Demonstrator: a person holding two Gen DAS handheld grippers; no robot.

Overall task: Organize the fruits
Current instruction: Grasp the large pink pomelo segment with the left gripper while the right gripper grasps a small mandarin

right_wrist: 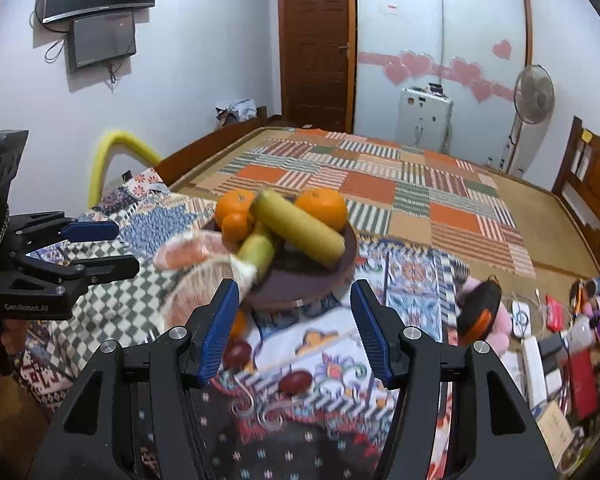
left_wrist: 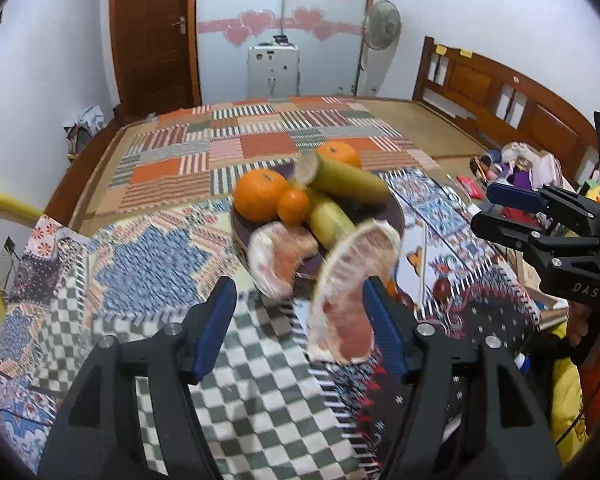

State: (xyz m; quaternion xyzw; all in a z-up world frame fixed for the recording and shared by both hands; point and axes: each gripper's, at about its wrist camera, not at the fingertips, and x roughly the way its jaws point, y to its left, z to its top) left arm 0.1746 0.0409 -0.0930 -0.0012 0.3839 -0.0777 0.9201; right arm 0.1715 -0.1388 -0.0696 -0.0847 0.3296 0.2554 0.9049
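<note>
— Pomelo wedge [left_wrist: 346, 300] first: where is it?
— Blurred, between the spread fingers of the left gripper [left_wrist: 300, 320], close against the right-hand pad. Whether it touches that pad I cannot tell; the jaws stand wide, nothing clamped.
— And going left to right on the plate [left_wrist: 396, 216]?
— At its left edge a second pomelo piece [left_wrist: 278, 258], peel smeared by motion. Behind it a large orange [left_wrist: 260, 194] with a small one [left_wrist: 293, 206] touching it. Then two bananas [left_wrist: 352, 182], crossed, their ends hard to make out. Another orange [left_wrist: 338, 154] sits at the far edge, half hidden by the upper banana.
— The plate itself?
— Dark, mostly covered; it rests on a patchwork cloth [left_wrist: 160, 256] over the bed.
— The right gripper [right_wrist: 294, 324]?
— Released too, fingers apart and holding nothing. In its own view the near pomelo is a pale blur cut off by its left finger.
— Anything beyond?
— At the right edge of the cloth, a heap of clutter [right_wrist: 556, 336] — too jumbled to name.
</note>
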